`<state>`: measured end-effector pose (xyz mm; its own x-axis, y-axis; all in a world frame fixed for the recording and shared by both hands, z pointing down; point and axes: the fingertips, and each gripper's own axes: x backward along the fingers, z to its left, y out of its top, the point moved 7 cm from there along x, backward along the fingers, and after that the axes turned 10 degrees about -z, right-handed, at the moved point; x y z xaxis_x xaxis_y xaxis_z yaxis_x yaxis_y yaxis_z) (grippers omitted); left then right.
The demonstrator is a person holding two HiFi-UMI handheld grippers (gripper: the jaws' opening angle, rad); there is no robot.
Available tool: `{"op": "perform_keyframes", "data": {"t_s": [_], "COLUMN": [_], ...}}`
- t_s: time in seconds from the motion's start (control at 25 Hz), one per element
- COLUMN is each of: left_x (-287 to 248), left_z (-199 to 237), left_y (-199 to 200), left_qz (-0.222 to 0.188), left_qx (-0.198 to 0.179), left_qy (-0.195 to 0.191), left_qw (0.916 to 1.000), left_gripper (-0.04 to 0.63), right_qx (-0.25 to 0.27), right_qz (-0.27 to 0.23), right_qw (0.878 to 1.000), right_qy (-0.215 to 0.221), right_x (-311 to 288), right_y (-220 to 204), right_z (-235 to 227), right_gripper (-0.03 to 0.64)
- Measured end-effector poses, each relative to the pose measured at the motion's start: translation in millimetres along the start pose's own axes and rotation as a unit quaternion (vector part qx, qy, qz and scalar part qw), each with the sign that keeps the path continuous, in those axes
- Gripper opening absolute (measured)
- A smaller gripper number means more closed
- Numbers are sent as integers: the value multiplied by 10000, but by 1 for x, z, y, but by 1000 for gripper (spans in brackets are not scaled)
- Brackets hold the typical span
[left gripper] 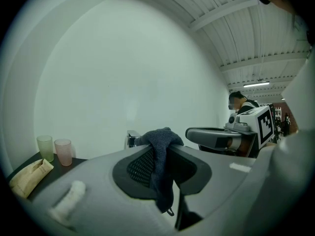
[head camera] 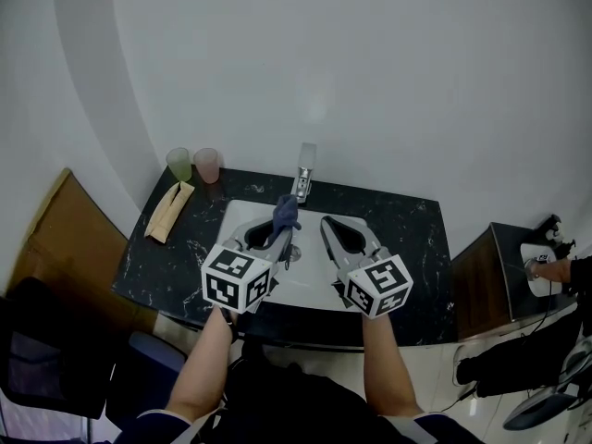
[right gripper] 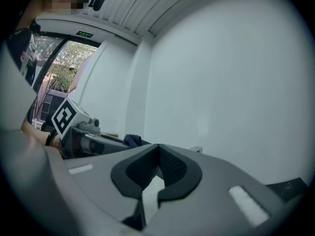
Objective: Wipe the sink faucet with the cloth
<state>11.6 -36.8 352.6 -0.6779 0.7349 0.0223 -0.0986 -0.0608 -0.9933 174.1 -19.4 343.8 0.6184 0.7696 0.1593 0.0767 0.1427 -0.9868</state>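
Left hand-held gripper (head camera: 281, 231) pinches cloth (head camera: 286, 211) between its jaws; right hand-held gripper (head camera: 329, 223) pressed together.

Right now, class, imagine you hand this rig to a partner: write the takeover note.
Left tongs: shut on the dark blue cloth, held over the sink.
Right tongs: shut, empty, alongside over the sink.
Faucet: at the back of the sink, just ahead of the cloth; they look apart.
Done: cloth picked up.
To do: bring the cloth onto the faucet and wipe it.
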Motion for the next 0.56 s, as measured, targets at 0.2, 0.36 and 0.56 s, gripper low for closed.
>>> {"op": "perform_keyframes", "data": {"t_s": [0.2, 0.36, 0.56], "left_x": [0, -1, -4], "left_z": [-1, -3, -4], "left_y": [1, 4, 6], "left_qz": [16, -13, -27], "left_qx": [-29, -3, -27], "left_qy": [-5, -10, -23], "left_qw": [10000, 10000, 10000], "left_gripper": [63, 63, 63], "right_qx": [-13, -9, -7], "right_qz": [-14, -20, -22], "right_qw": [10000, 10000, 10000], "right_qy": [22, 36, 32], "right_x": [-1, 0, 0], "right_y": [1, 2, 2], "right_z": [-1, -3, -7], "right_gripper": [2, 2, 2]}}
